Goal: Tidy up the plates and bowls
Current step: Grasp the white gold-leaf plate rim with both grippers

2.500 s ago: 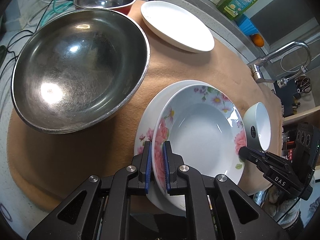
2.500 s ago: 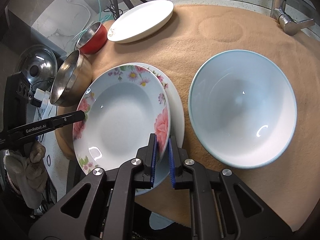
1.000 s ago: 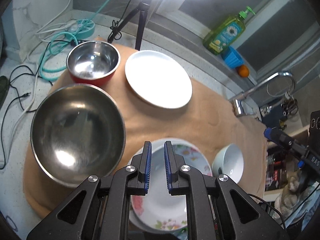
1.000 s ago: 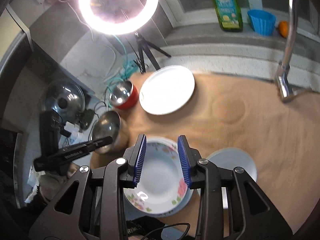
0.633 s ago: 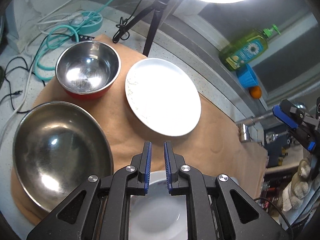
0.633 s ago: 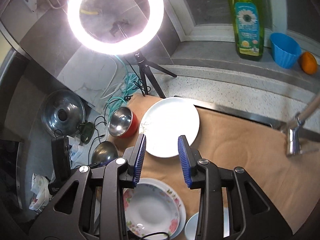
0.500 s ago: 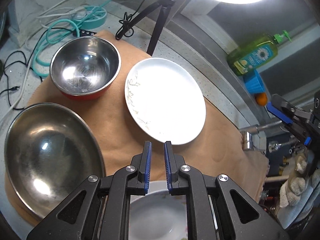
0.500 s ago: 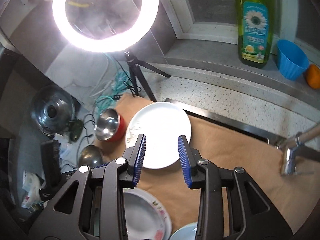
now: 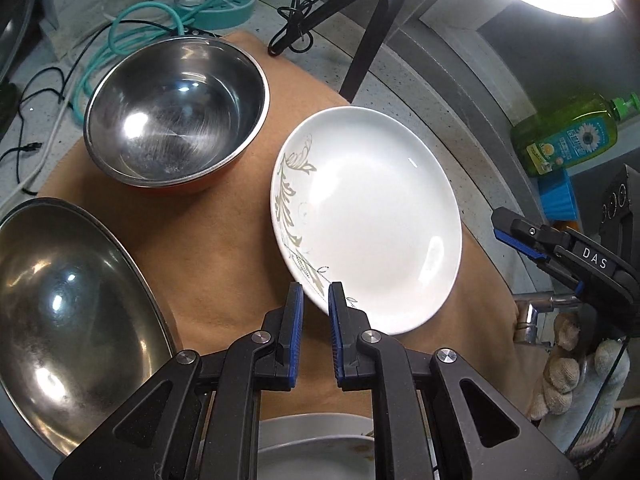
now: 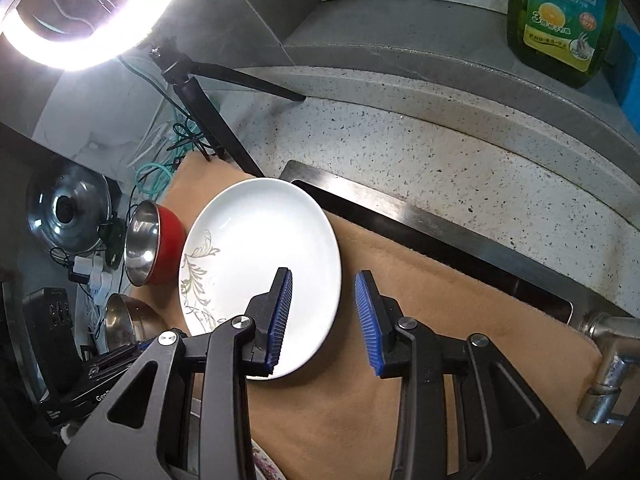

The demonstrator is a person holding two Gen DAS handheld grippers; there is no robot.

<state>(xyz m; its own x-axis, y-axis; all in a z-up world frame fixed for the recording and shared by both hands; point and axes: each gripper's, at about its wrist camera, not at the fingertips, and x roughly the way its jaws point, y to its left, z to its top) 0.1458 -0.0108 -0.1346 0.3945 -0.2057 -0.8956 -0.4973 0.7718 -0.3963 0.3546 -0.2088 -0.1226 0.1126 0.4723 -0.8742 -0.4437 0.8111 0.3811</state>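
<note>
A white plate (image 9: 368,220) with a grey-green leaf pattern lies on the tan cloth (image 9: 224,248). My left gripper (image 9: 315,292) hovers at its near rim, shut to a narrow slit with nothing held. The rim shows through that slit; contact cannot be told. In the right wrist view my right gripper (image 10: 322,273) is open over the same plate (image 10: 260,264), straddling its right edge from above. Its fingers also show at the right of the left wrist view (image 9: 536,240). The floral plates (image 9: 312,440) lie stacked below the left gripper.
A red-sided steel bowl (image 9: 176,116) sits left of the white plate, a large steel bowl (image 9: 68,320) nearer. A ring-light tripod (image 9: 372,36), cables and a green soap bottle (image 10: 560,12) stand behind. A faucet (image 10: 604,360) is at the right, and a gloved hand (image 9: 576,368) holds the right gripper.
Both grippers let go of the floral plate, rose, then moved forward and down to the white plate, which now looms larger. Jaw gaps look the same over the last second.
</note>
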